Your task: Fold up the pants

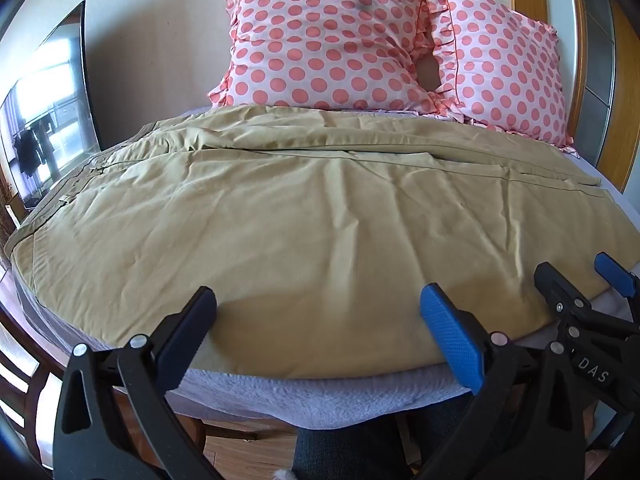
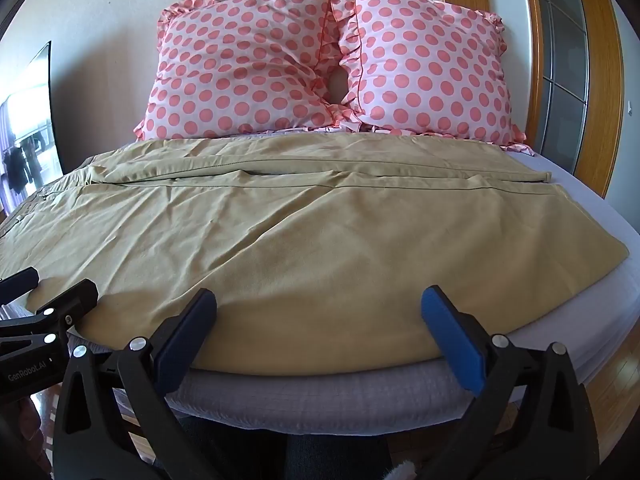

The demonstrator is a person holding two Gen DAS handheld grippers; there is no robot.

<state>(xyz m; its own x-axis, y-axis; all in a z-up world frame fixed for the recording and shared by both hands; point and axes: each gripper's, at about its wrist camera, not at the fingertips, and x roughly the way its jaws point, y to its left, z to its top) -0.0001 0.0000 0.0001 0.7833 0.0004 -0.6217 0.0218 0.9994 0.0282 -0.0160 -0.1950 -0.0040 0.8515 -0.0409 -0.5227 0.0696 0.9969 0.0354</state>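
Khaki pants (image 1: 304, 208) lie flat across the bed, waistband at the left, leg hems at the right; they also show in the right wrist view (image 2: 312, 232). One leg lies over the other along a lengthwise seam. My left gripper (image 1: 318, 312) is open and empty, just above the pants' near edge. My right gripper (image 2: 318, 312) is open and empty over the near edge further right. The right gripper shows at the right of the left wrist view (image 1: 576, 280), and the left gripper at the left of the right wrist view (image 2: 60, 284).
Two pink polka-dot pillows (image 1: 332, 40) (image 2: 428, 68) lean on the wall behind the pants. The bed has a grey sheet (image 2: 320, 396). A dark screen (image 1: 48, 112) stands at the left, a wooden door frame (image 2: 600, 80) at the right. Wood floor lies below.
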